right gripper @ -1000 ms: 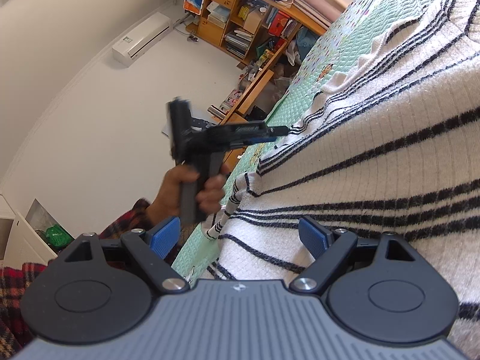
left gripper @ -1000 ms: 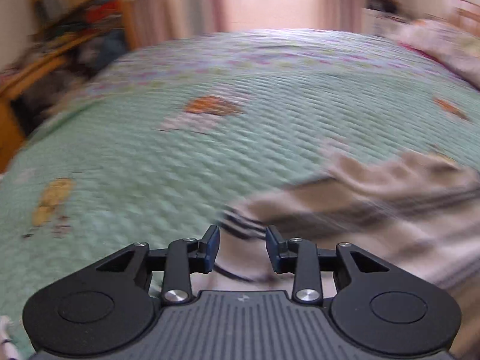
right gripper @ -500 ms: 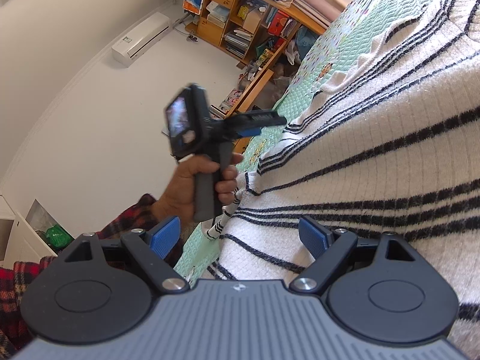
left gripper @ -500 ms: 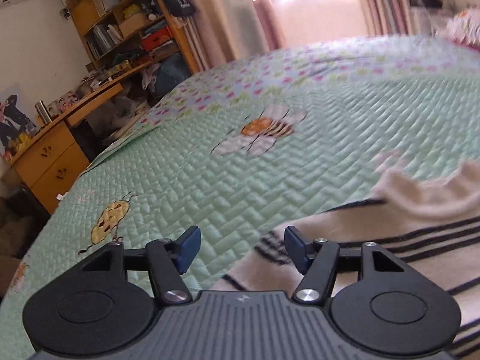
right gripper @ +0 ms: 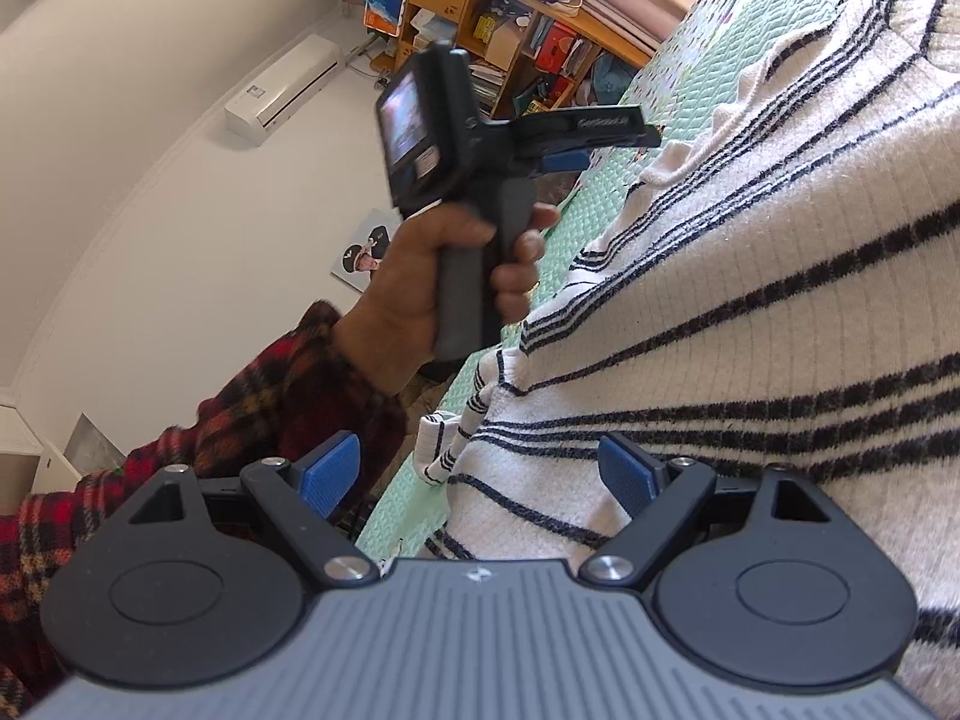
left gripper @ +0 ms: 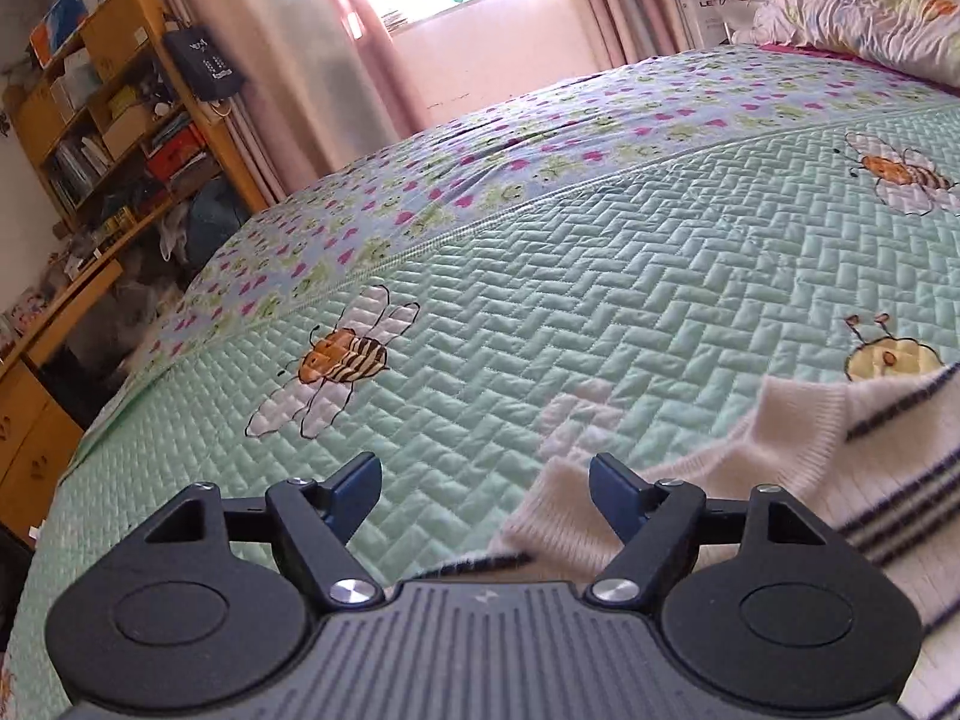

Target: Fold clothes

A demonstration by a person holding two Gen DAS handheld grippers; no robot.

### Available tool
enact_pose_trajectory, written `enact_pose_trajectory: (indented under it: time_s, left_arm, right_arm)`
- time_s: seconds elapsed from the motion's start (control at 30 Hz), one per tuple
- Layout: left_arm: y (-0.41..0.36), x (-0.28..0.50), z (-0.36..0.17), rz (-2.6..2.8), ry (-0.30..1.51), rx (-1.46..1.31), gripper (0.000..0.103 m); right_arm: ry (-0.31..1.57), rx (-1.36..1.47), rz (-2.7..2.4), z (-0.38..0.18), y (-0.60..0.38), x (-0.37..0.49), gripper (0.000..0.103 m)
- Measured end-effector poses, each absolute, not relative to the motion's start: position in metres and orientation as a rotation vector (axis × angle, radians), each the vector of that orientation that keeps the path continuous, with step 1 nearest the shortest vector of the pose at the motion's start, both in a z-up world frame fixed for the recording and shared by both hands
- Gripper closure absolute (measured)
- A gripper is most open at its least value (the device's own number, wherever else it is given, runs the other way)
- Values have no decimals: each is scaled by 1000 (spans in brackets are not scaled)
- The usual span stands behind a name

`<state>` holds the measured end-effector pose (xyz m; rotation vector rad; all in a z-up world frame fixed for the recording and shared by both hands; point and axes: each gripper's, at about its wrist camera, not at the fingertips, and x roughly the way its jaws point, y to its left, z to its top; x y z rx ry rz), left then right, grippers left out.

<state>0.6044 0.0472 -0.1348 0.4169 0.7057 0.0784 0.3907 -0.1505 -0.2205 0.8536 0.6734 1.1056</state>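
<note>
A cream knitted sweater [left gripper: 810, 480] with thin dark stripes lies spread on the green quilted bed [left gripper: 600, 300]. My left gripper [left gripper: 486, 492] hovers at its left edge. Its jaws are opening, with bare quilt and only a corner of cream knit between them, and the pads touch nothing. In the right wrist view the sweater [right gripper: 750, 300] fills the right side. My right gripper [right gripper: 480, 474] stands open over its striped hem, its pads not pressing on it. A hand holds the left gripper [right gripper: 600, 144] farther along the sweater's edge.
A wooden bookshelf and desk [left gripper: 120, 120] stand past the bed's left edge. A floral pillow [left gripper: 870, 6] lies at the far right, with pink curtains [left gripper: 288, 60] behind the bed. A plaid sleeve [right gripper: 240, 420] reaches in from the lower left. An air conditioner [right gripper: 282, 90] hangs on the wall.
The left gripper's jaws widened and it moved off the sweater's striped edge toward its upper part, so more quilt shows. The right gripper has stayed still and open.
</note>
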Motion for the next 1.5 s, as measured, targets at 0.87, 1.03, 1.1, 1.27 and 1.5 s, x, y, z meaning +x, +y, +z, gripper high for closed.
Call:
enact_pose_trajectory:
  time_s: [0.87, 1.03, 1.1, 1.27, 1.5]
  left_arm:
    - [128, 602, -150, -48, 838, 127, 2]
    - [124, 604, -167, -148, 912, 136, 1]
    - [119, 602, -171, -169, 899, 180, 2]
    - [110, 596, -166, -253, 895, 205, 57]
    - [53, 558, -173, -145, 766, 559, 84]
  right_arm:
    - [673, 856, 1107, -220, -154, 390, 15]
    - [672, 857, 1107, -220, -155, 390, 15]
    - [672, 857, 1107, -220, -154, 390, 15]
    - [672, 856, 1107, -220, -154, 390, 15]
    - [672, 852, 1106, -220, -154, 389, 15]
